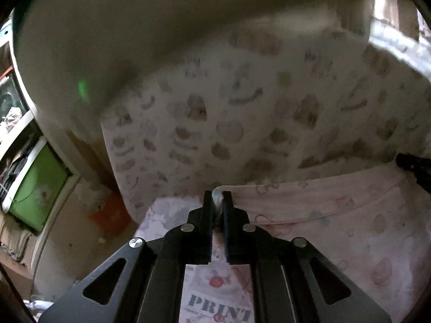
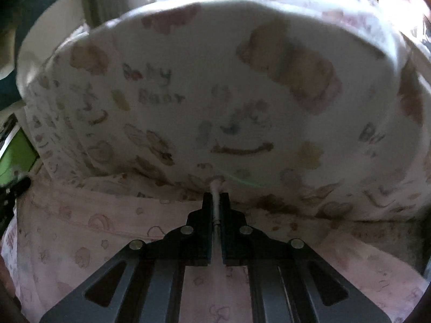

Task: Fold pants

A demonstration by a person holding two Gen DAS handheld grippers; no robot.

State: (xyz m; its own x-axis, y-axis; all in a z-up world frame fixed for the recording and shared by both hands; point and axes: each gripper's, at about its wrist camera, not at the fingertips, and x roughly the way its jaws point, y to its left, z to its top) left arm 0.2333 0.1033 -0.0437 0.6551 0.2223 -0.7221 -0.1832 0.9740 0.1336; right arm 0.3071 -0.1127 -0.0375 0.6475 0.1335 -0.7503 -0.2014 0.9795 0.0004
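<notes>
The pants [image 1: 336,215] are pale pink with small printed figures. In the left wrist view my left gripper [image 1: 217,197] is shut on one top corner of them, and the cloth stretches off to the right. In the right wrist view my right gripper [image 2: 216,197] is shut on the other corner of the pants [image 2: 80,228], and the cloth runs off to the left and hangs below. The tip of the right gripper [image 1: 414,167] shows at the right edge of the left wrist view. Both views are blurred.
A white mattress or cushion with a bear print [image 1: 242,123] [image 2: 215,94] stands just behind the pants. A printed sheet with the word PRINT [image 1: 215,306] lies below. A shelf with a green bin [image 1: 37,188] stands at the left.
</notes>
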